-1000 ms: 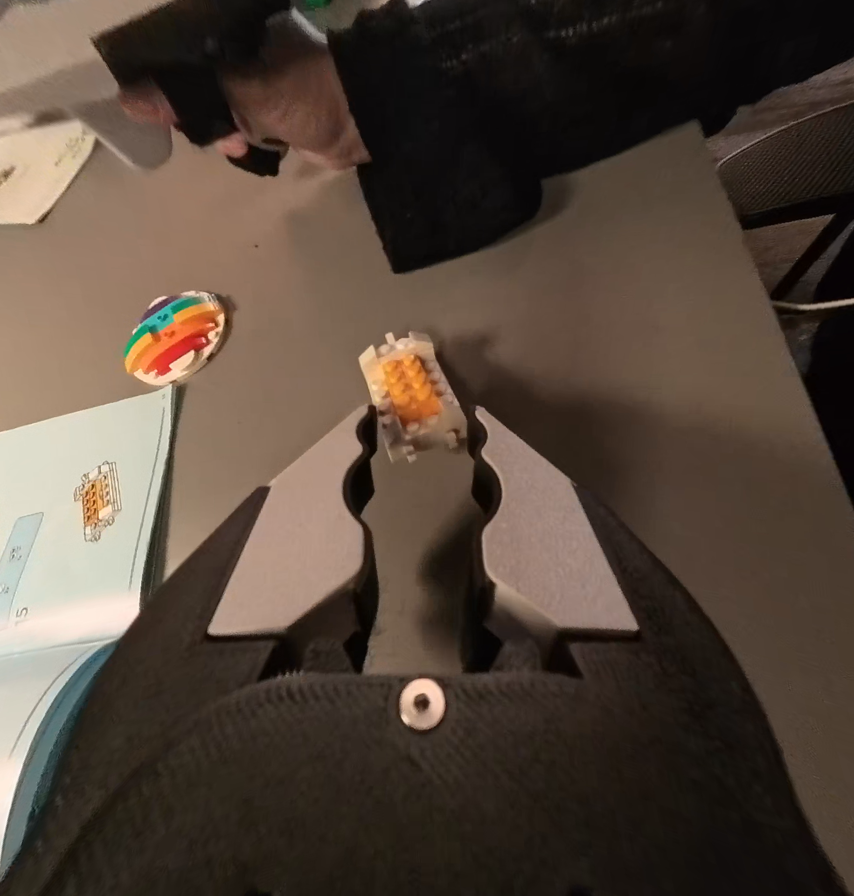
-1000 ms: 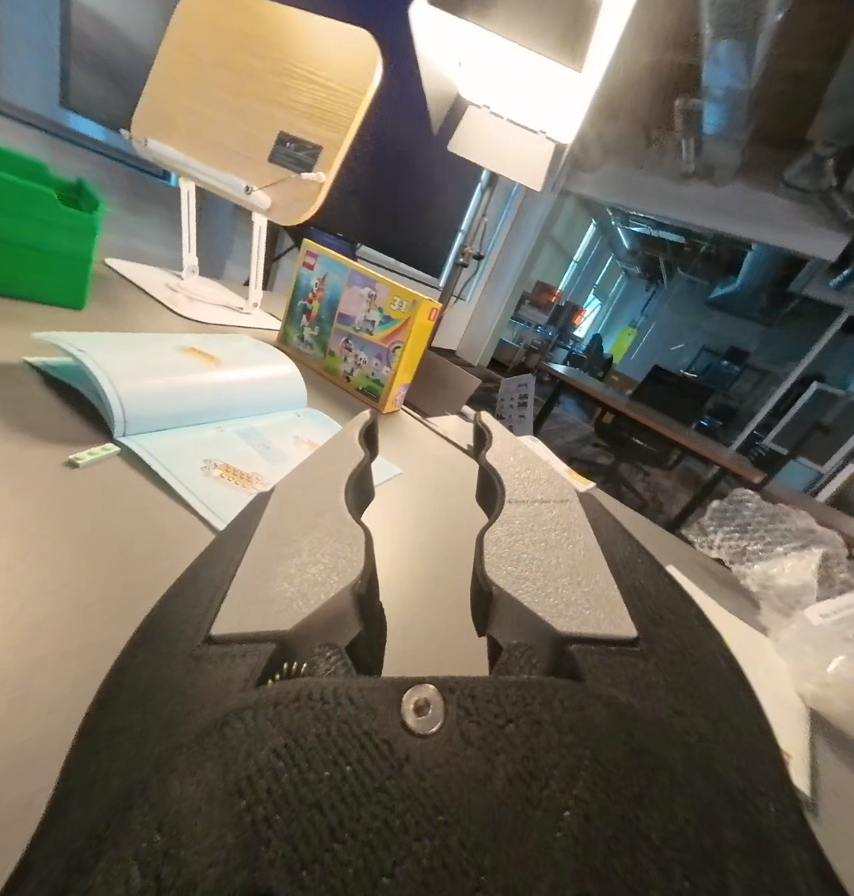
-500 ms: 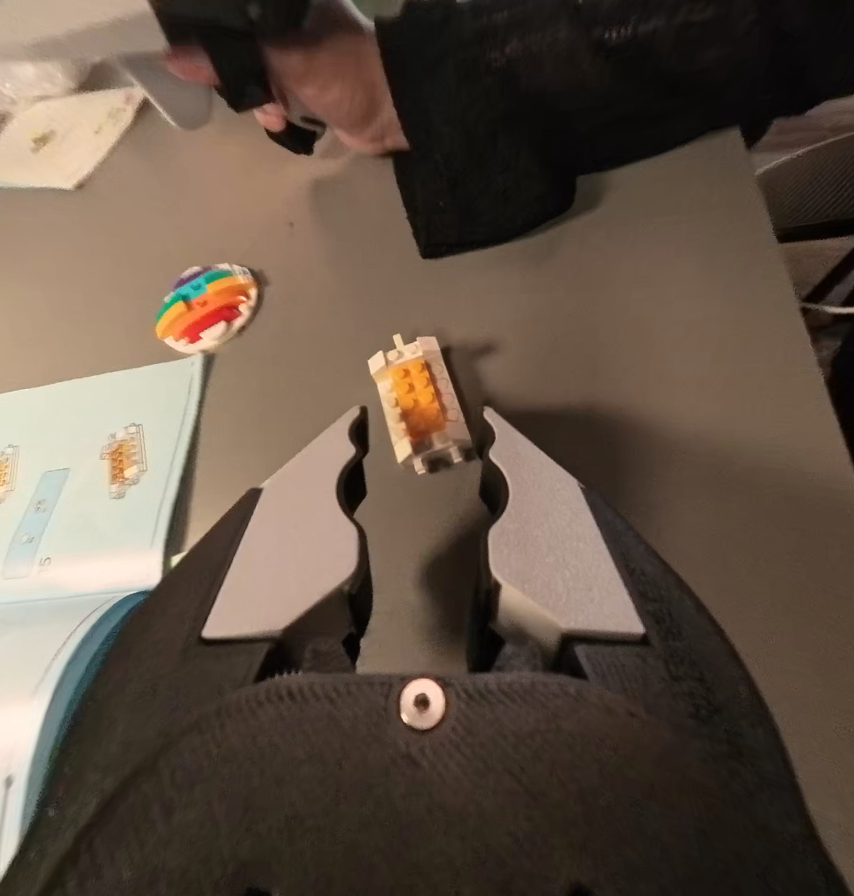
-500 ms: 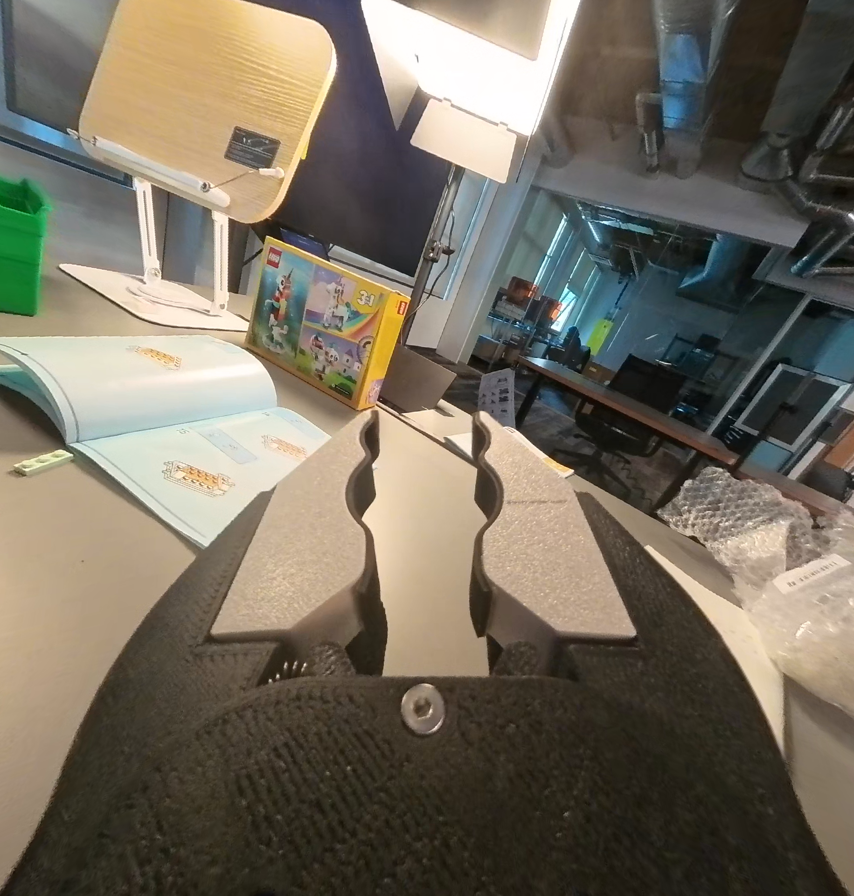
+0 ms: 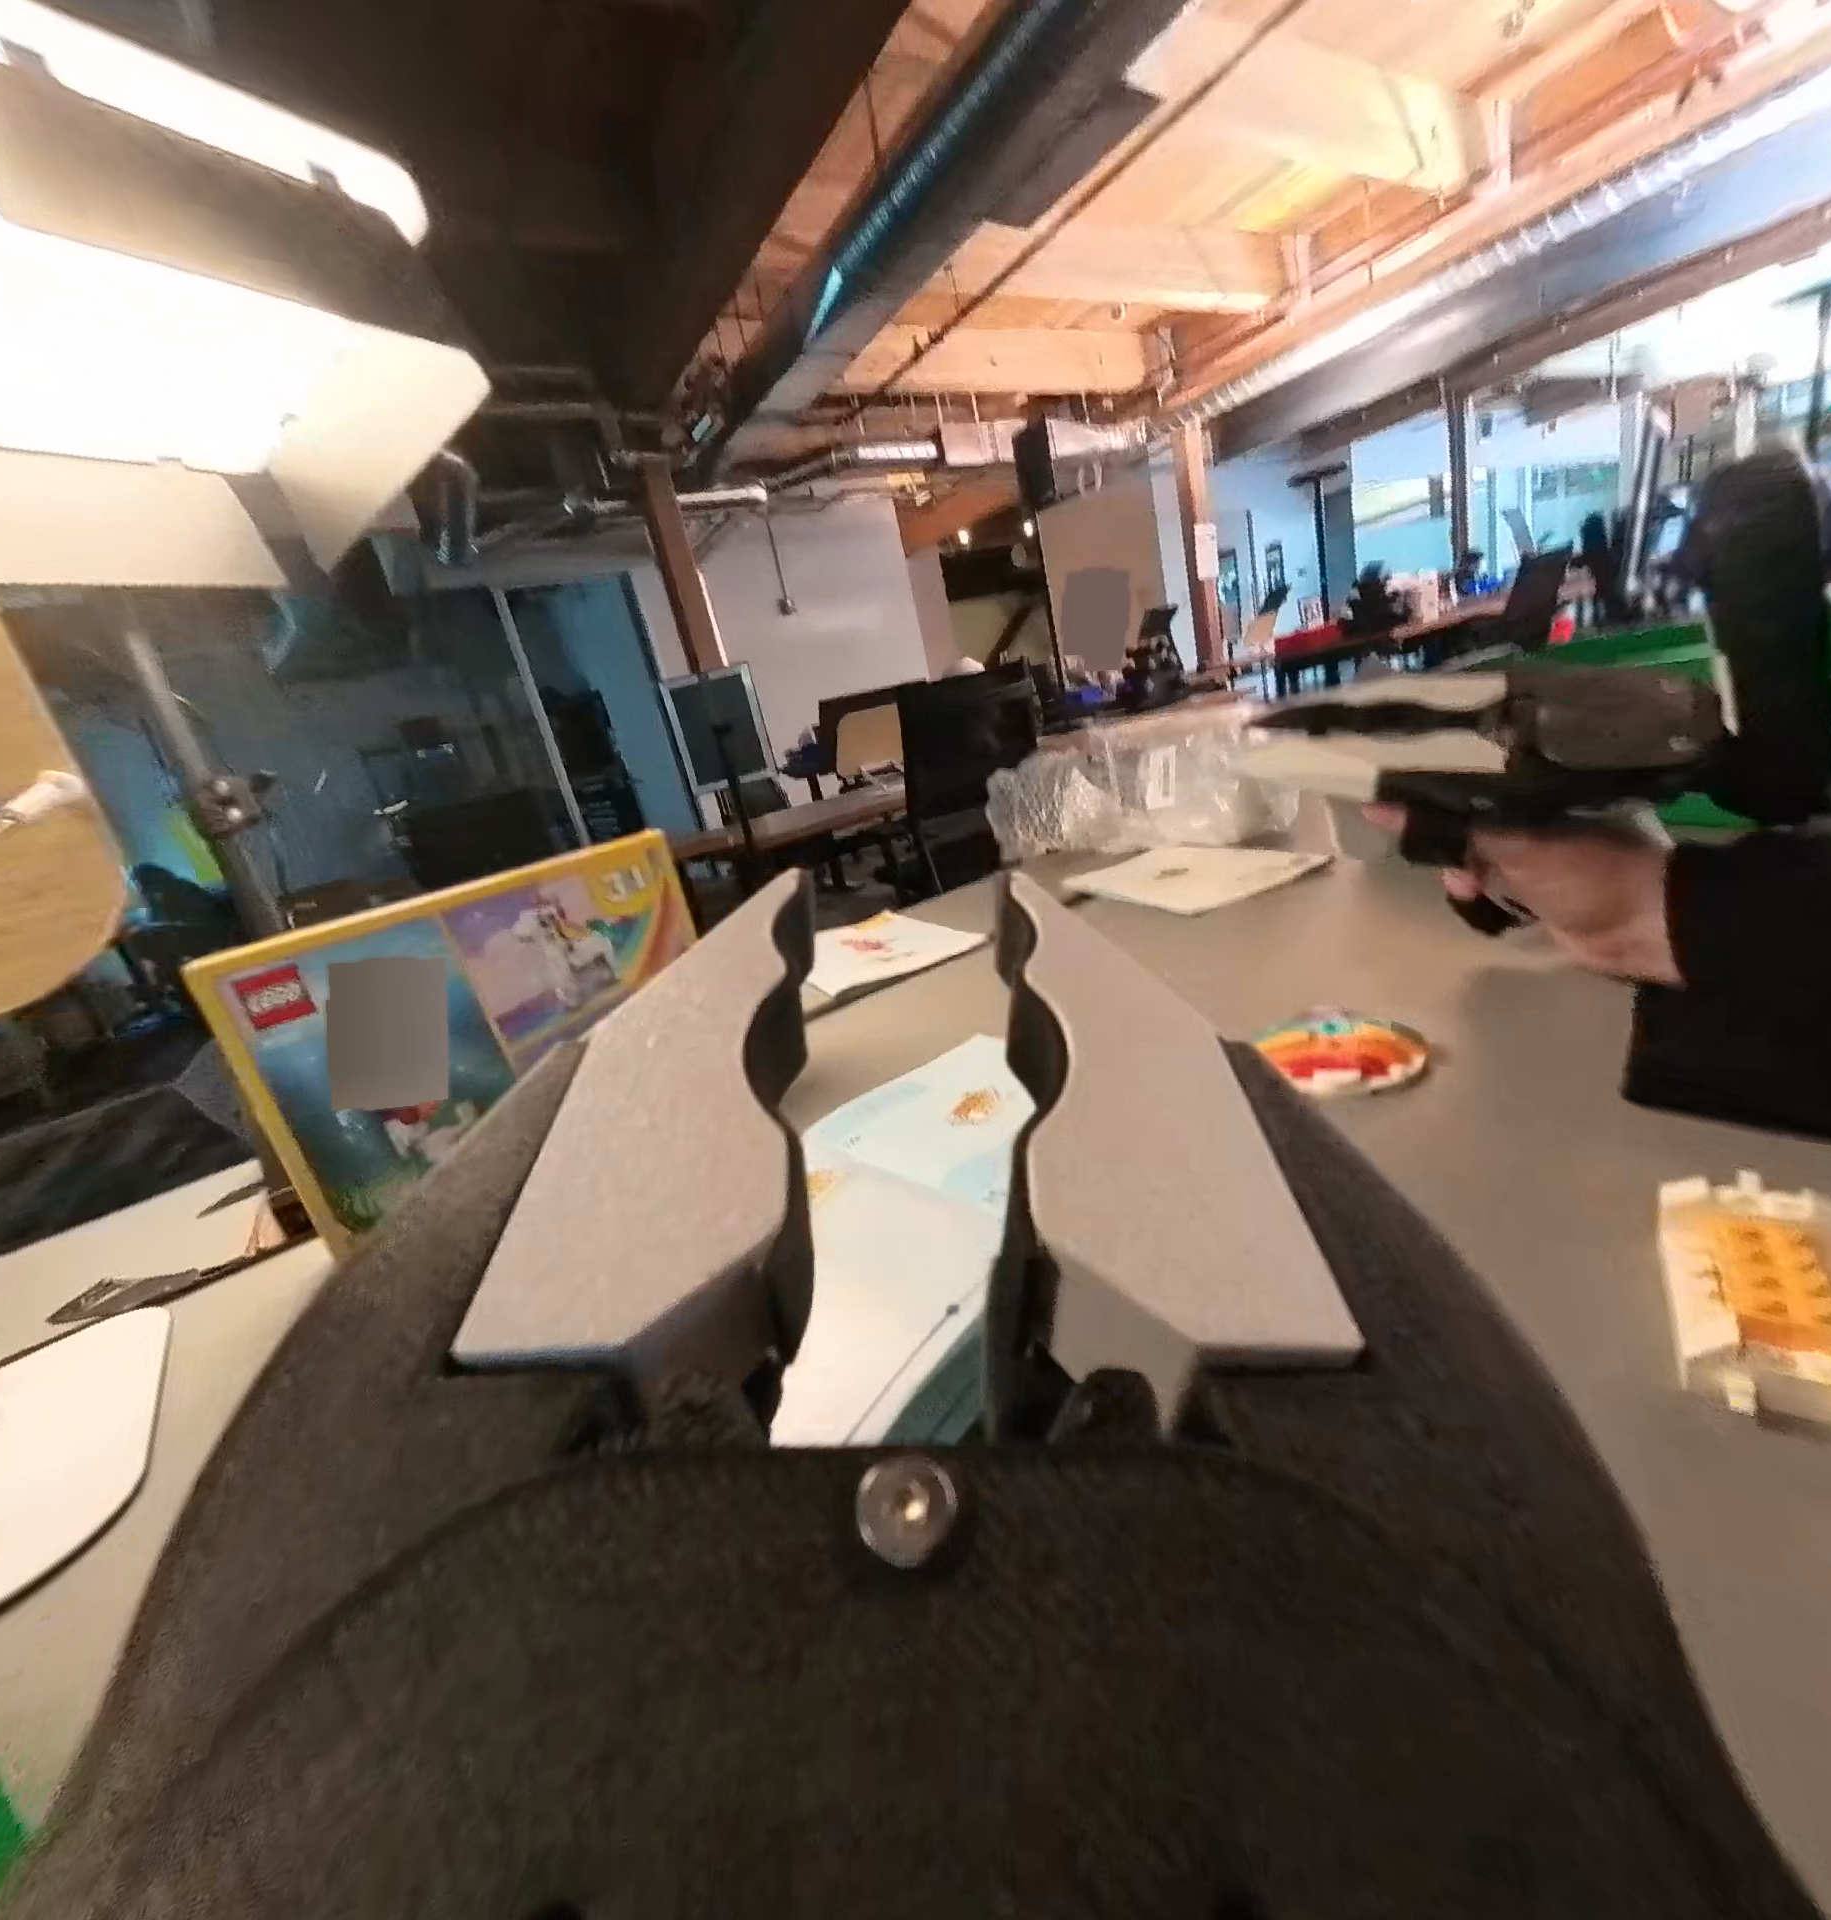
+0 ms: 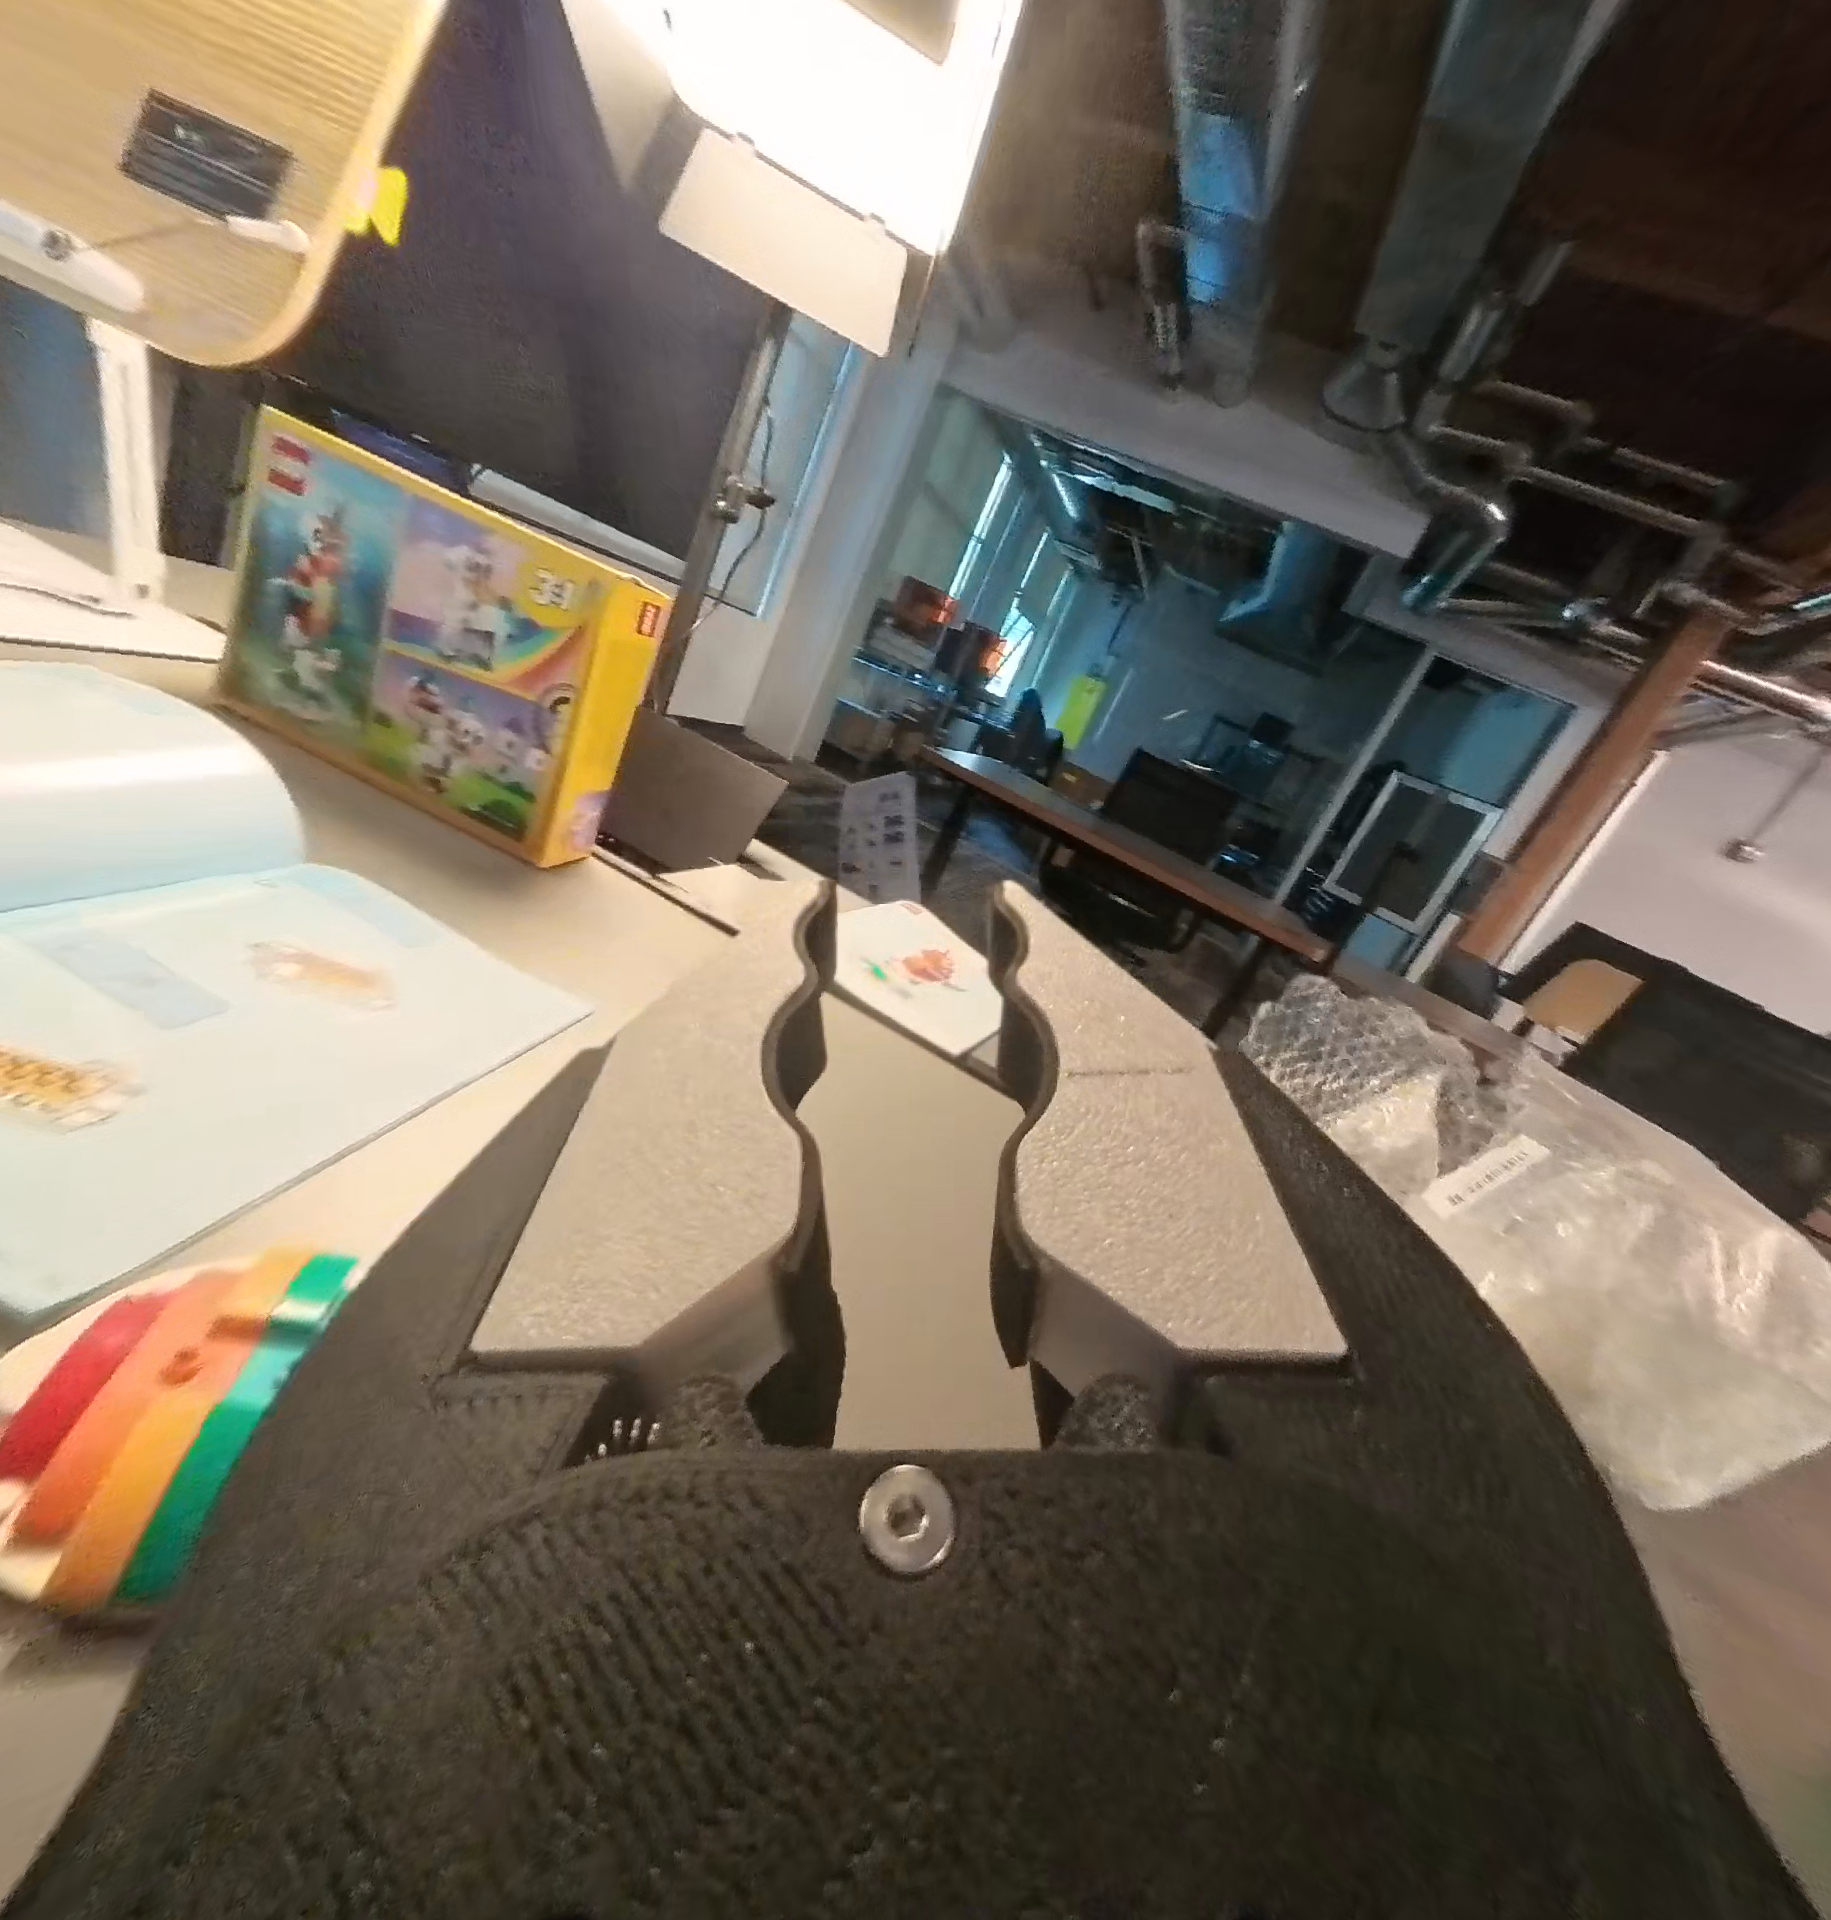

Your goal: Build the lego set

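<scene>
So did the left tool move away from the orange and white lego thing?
Yes. The left tool swung up and leftward; the orange-and-white build, earlier between its fingers, now lies off right on the table.

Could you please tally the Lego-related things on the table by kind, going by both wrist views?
Built brick assemblies: 2, the rainbow disc and the white-and-orange block
Set boxes: 1, the yellow box
Open instruction booklets: 1, light blue
Total: 4

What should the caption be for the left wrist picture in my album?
Open left tongs above the instruction booklet, white-and-orange lego build lying on the table to the right.
</scene>
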{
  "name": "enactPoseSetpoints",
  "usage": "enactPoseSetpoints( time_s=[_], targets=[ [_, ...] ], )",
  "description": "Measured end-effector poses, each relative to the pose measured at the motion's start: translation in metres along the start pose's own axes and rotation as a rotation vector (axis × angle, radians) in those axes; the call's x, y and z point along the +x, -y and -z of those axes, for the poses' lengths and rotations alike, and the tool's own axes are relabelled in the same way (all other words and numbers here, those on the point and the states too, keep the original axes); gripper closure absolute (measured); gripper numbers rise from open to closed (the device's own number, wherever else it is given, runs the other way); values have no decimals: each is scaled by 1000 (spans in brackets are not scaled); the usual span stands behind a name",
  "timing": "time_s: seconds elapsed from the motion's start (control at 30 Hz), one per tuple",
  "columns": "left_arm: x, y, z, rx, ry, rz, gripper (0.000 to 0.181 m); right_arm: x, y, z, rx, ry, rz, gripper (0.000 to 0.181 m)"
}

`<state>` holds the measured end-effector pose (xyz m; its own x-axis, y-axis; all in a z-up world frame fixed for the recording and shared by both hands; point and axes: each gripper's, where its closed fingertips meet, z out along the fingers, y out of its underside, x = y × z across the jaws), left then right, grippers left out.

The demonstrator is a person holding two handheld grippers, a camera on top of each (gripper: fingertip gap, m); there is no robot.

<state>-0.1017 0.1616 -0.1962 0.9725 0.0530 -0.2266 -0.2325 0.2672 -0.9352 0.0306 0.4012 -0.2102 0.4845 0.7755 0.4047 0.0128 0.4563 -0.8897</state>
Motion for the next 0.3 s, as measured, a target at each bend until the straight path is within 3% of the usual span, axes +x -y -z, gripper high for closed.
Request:
enactPoseSetpoints(
  time_s=[0.1,0.3],
  targets=[
    [10,-18,-8,-89,-28,-81,148,-10,0,-15,2,33,13,156],
    [29,-27,-8,-147,-115,-174,152,-41,2,-23,11,151,109,164]
  ],
)
